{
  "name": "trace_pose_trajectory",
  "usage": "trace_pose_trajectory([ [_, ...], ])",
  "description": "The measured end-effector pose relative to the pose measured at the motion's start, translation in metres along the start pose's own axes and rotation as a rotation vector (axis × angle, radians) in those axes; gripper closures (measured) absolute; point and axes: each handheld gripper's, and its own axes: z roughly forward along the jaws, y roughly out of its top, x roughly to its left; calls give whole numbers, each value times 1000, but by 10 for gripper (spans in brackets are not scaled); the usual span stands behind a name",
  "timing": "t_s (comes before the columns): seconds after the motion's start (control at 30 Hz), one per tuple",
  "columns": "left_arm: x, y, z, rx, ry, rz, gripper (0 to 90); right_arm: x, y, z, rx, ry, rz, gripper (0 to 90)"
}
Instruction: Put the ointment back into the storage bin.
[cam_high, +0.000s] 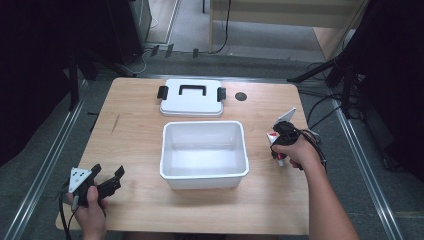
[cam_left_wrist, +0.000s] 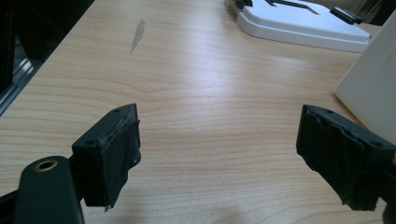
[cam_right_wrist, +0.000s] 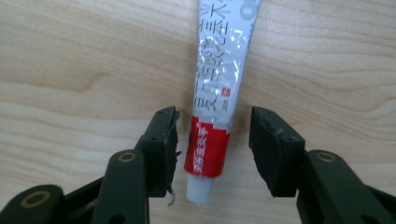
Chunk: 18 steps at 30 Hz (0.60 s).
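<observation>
Gaping tongs above wooden table

Printed text on tube, hard to read

Tube on the bench carries a column of dark Chinese characters down its silver body, too skewed to read for sure; small red square mark beside them; white characters on the red band near the cap, too small to make out. No other readable text.
</observation>
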Motion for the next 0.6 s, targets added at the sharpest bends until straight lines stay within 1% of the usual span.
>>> trace_pose_trajectory([
  [0.13,0,0,0,2,-1,-2,144,-1,5,2,3,0,20,594],
  [0.2,0,0,0,3,-1,0,144,-2,6,3,10,7,23,644],
  [0.27,0,0,0,4,-1,-2,144,-2,7,3,8,16,36,676],
  [0.3,0,0,0,4,-2,-2,144,-2,8,3,11,10,37,710],
  [0.4,0,0,0,6,-2,-1,144,-1,8,3,12,7,39,717],
  [0.47,1,0,0,4,-3,-2,144,0,8,3,10,6,27,718],
  [0.53,1,0,0,5,-3,-2,144,1,7,2,7,14,24,720],
  [0.6,1,0,0,7,-4,-2,144,1,6,-2,1,33,19,720],
])
